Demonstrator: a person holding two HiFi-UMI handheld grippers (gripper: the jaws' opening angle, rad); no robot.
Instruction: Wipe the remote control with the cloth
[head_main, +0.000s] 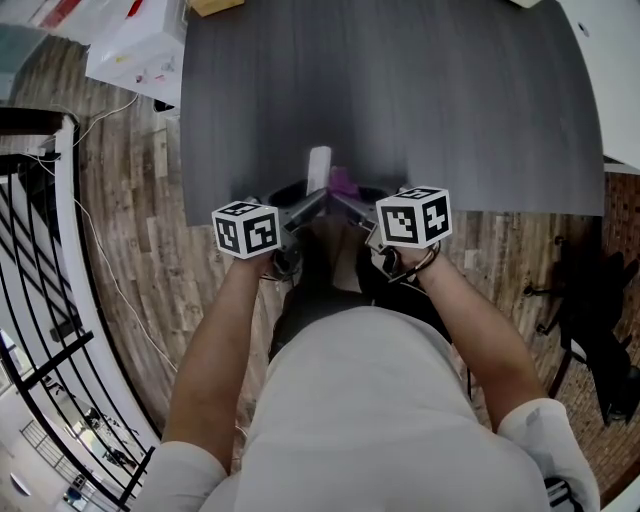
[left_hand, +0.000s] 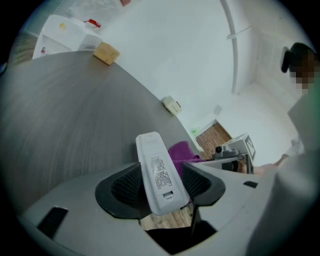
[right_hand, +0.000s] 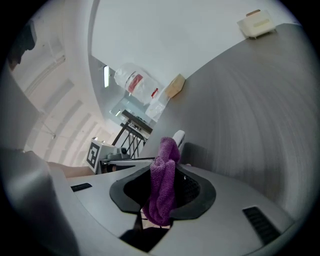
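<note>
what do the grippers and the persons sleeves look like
Both are grey plastic. The left tongs and right tongs have black ribbed pads. Each carries a white cube printed with black square markers. The person wears a white short-sleeved top.

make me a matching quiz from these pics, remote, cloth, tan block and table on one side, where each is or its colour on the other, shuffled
1. remote
2. cloth
3. tan block
4. table

a. purple, gripped in the right gripper
b. dark grey
c. white, gripped in the left gripper
d. lying at the table's far edge

Pairs: 1-c, 2-a, 3-d, 4-b
</note>
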